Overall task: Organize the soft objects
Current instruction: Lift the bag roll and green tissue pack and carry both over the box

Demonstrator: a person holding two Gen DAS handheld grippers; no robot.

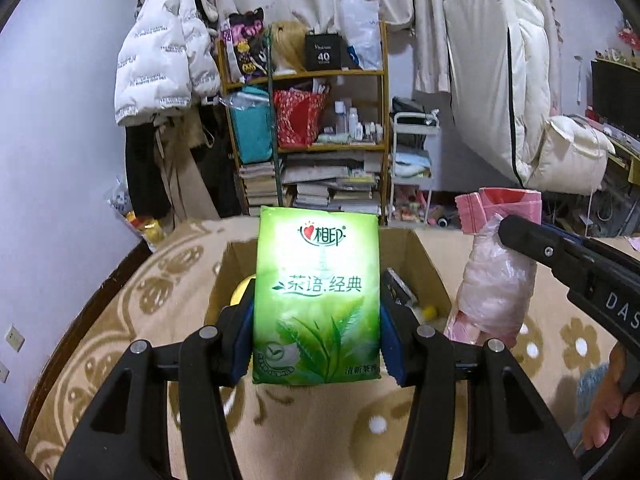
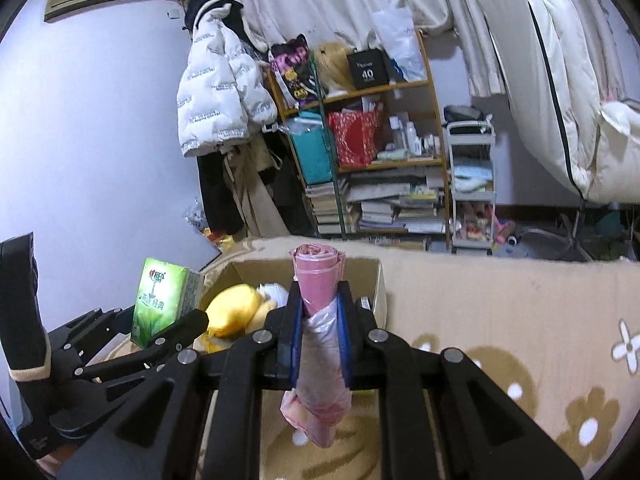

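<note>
Clamping a green tissue pack [image 1: 318, 300] between its blue pads [image 1: 243, 340], the left gripper [image 1: 318, 344] is holding the pack upright, printed face toward the camera, its lower half sitting between the fingers and its top rising well above them. The pack is hanging over the near edge of an open cardboard box [image 1: 424, 264], which is resting on a beige flowered blanket [image 1: 120, 320]. Inside the box, a yellow plush toy [image 2: 234, 312] is lying against the left wall.

Just to the right, the right gripper [image 2: 320, 340] is squeezing a pink roll of plastic bags [image 2: 320, 300], jaws drawn in tight on its clear-wrapped middle. The roll is standing upright in the grip, its pink coiled end poking above the fingertips and its loose lower end drooping below them. It is hovering over the box's near edge, toward the right corner. In the left wrist view the same roll [image 1: 496, 280] is showing beside the box's right wall.

A cluttered wooden shelf [image 1: 308, 120] is standing beyond the blanket's far edge.
</note>
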